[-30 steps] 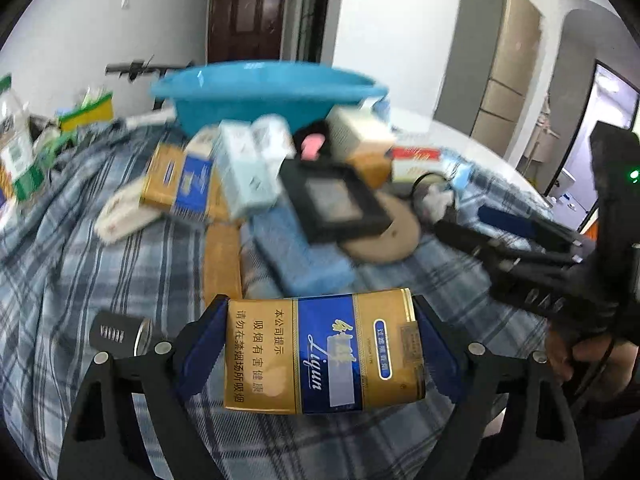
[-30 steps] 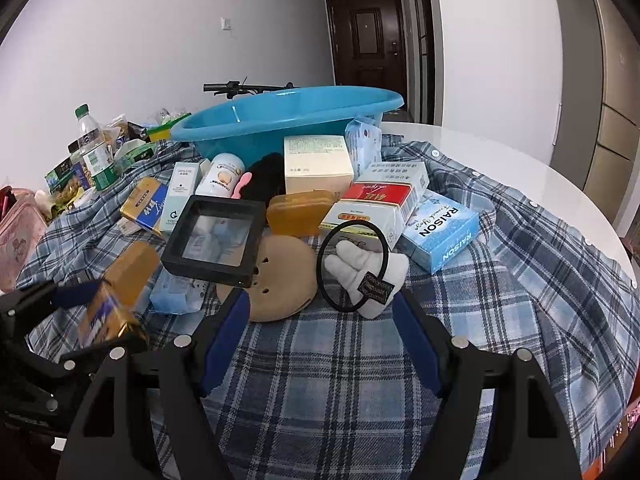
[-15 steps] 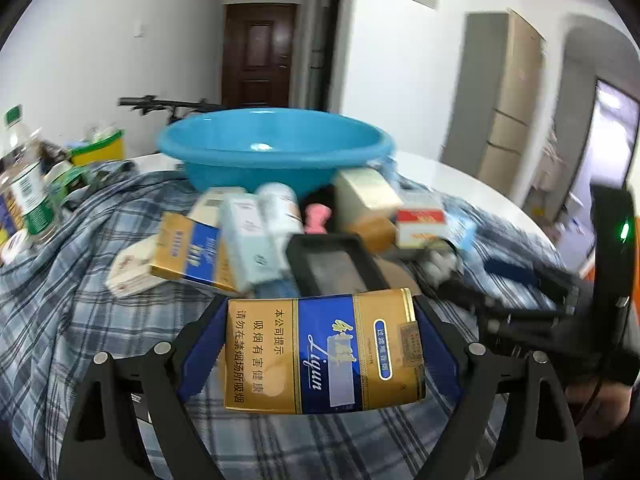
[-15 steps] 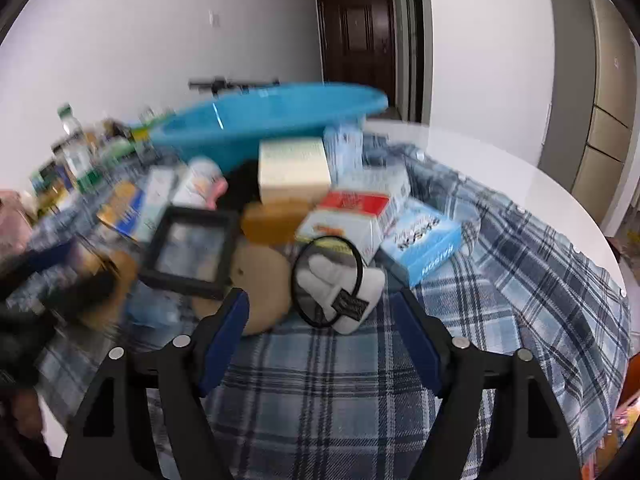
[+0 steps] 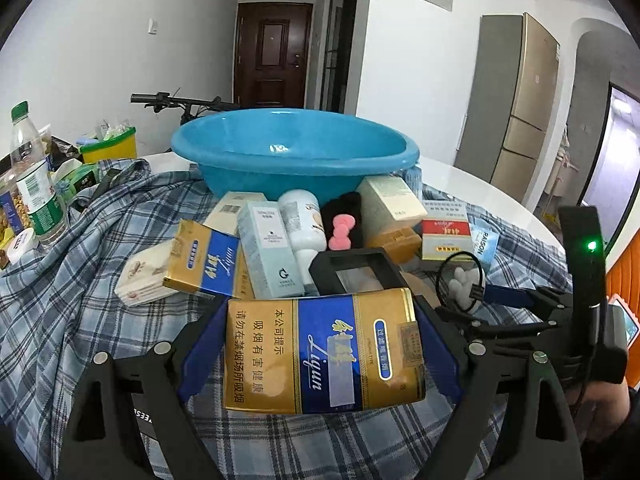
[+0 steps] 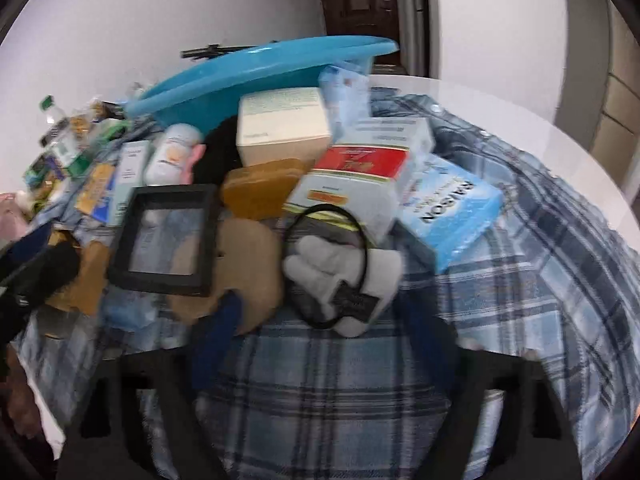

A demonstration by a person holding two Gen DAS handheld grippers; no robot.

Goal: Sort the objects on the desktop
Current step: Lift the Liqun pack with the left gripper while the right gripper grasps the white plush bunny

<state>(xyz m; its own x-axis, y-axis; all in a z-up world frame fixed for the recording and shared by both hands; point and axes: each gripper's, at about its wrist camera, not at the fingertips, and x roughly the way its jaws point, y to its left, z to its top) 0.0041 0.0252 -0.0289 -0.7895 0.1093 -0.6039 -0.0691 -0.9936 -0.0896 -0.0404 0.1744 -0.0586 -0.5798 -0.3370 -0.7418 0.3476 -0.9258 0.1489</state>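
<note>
My left gripper (image 5: 320, 350) is shut on a gold and blue cigarette carton (image 5: 324, 350), held above the plaid cloth in front of the pile. A blue basin (image 5: 294, 152) stands behind the pile, also in the right wrist view (image 6: 256, 76). My right gripper (image 6: 324, 344) is open and empty, low over the cloth, with a white plush hair tie on a black ring (image 6: 340, 276) just ahead of its fingers. It appears from the side in the left wrist view (image 5: 516, 304). A black frame box (image 6: 168, 240) and a light blue RAISON box (image 6: 448, 212) lie nearby.
The pile holds a second gold and blue carton (image 5: 204, 262), a white bottle (image 5: 302, 224), a cream box (image 6: 284, 128), a red and white box (image 6: 360, 172), an amber soap case (image 6: 260, 188) and a tan disc (image 6: 248, 272). A water bottle (image 5: 34, 180) and a yellow tub (image 5: 108, 148) stand at far left.
My left gripper has risen with the carton, so the basin's inside now shows. My right gripper has moved forward and down toward the hair tie; its view is blurred.
</note>
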